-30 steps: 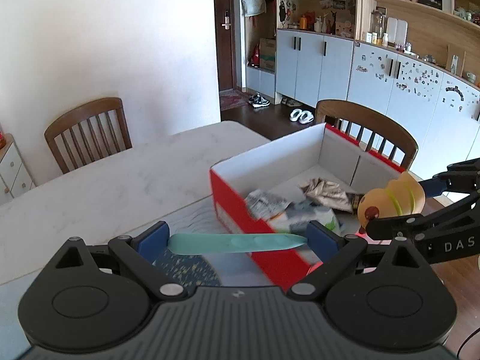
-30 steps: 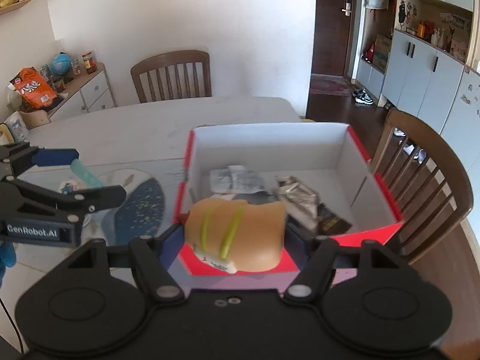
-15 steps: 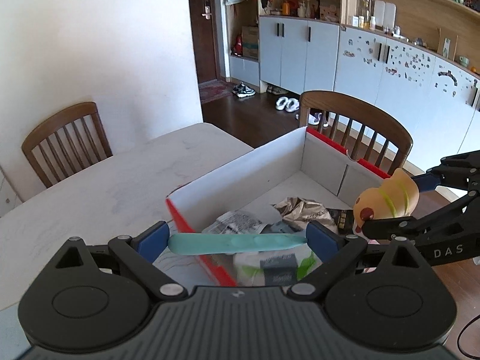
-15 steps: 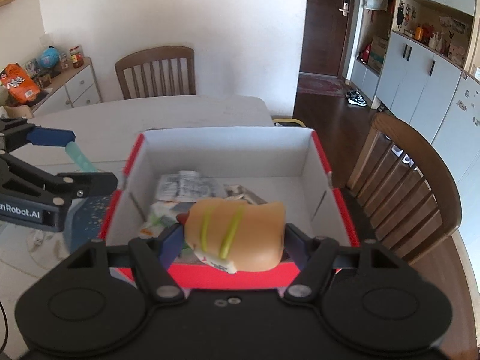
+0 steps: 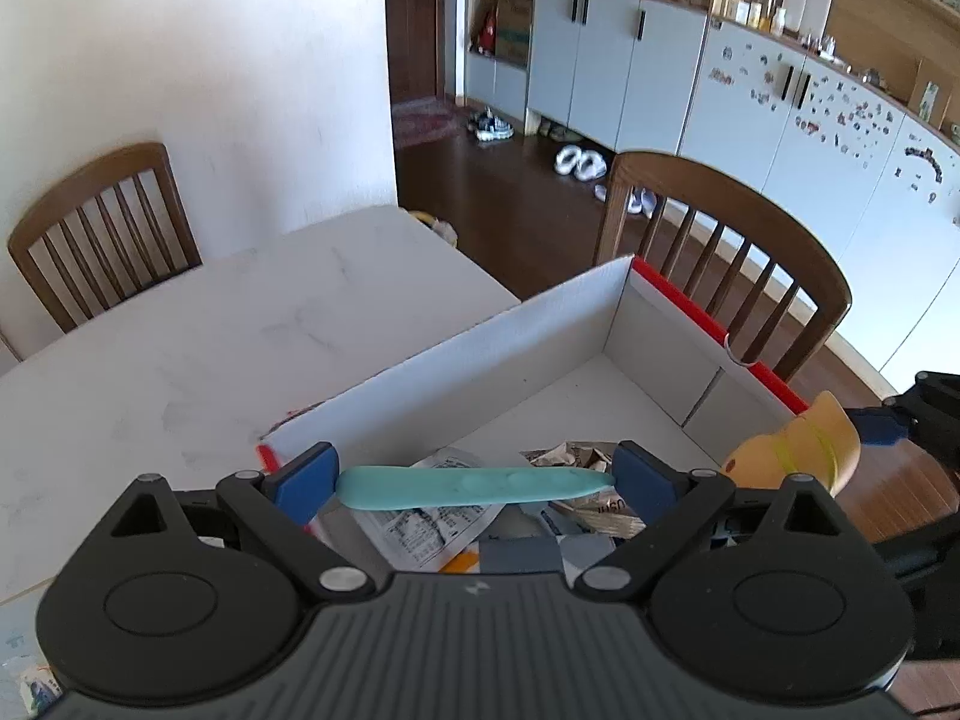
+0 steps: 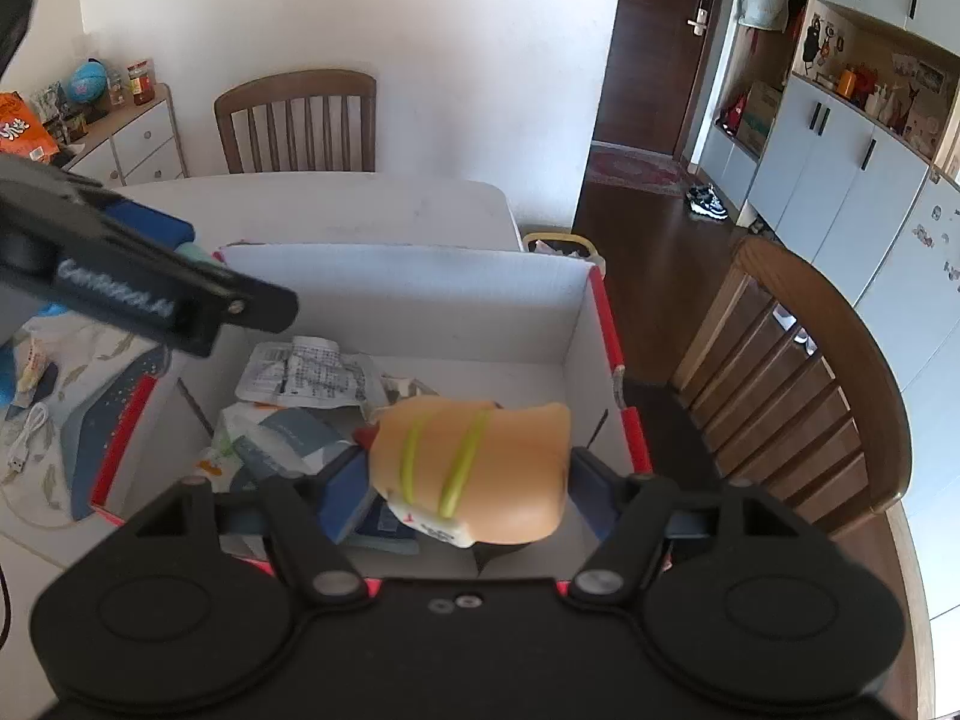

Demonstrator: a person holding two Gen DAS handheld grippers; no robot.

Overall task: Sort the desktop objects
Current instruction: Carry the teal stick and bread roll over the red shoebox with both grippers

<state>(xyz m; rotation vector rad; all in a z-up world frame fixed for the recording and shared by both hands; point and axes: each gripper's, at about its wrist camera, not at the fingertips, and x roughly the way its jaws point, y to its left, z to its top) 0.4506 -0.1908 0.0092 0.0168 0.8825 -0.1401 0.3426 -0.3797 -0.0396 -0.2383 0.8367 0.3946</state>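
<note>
Two wooden chairs: one point(image 5: 102, 228) at the left edge of the left wrist view, against a white wall point(image 5: 198, 60); another point(image 5: 720, 258) right of centre, behind the counter. Dark wooden floor point(image 5: 510, 198) in the upper middle, with white slippers point(image 5: 579, 161) and dark sneakers point(image 5: 492, 123) on it. Pale cabinets point(image 5: 606, 66) along the upper right, small stickers on their doors. In the right wrist view, a dark door point(image 6: 660, 54) at top centre, a white drawer unit point(image 6: 135, 141) at upper left with a globe point(image 6: 88, 79), a jar point(image 6: 139, 81) and an orange snack bag point(image 6: 18, 129) on top.
</note>
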